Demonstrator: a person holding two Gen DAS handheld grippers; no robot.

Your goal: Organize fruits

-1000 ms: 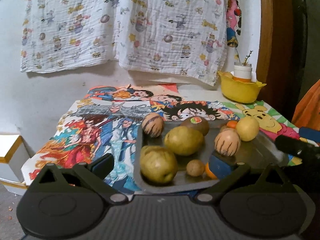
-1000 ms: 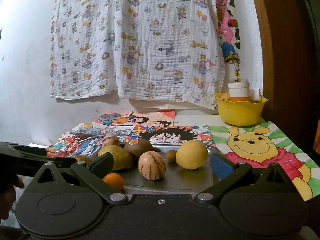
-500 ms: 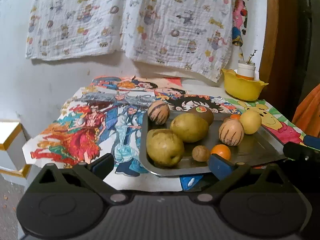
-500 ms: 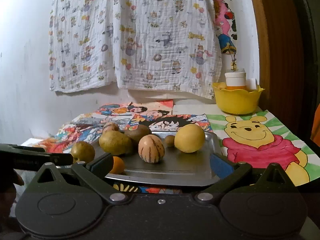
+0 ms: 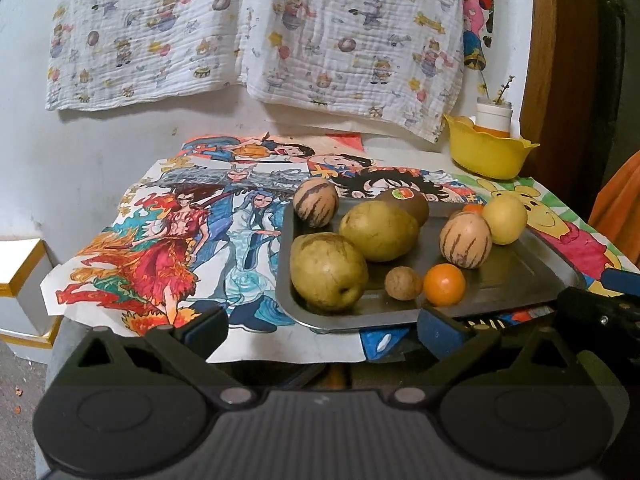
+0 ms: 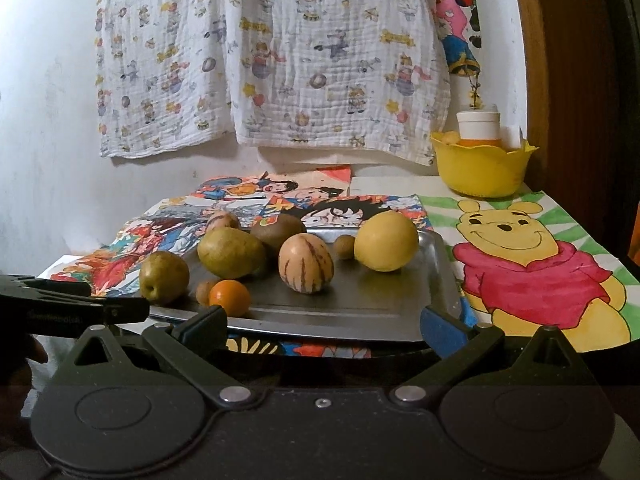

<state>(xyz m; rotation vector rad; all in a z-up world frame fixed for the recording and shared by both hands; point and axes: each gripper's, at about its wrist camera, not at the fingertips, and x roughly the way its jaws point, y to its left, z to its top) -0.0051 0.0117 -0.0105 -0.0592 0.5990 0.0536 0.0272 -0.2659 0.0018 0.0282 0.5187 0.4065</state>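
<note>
Sticker (image 5: 402, 193) on brown fruit (image 5: 408, 205), lettering unreadable

Black plastic left gripper (image 5: 322, 326) and right gripper (image 6: 324, 326): blue pads (image 6: 442, 330) on the fingers, silver pivot screws, round embossed discs, ribbed housing.

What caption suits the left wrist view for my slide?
Open left gripper faces a metal tray of assorted fruit.
</note>
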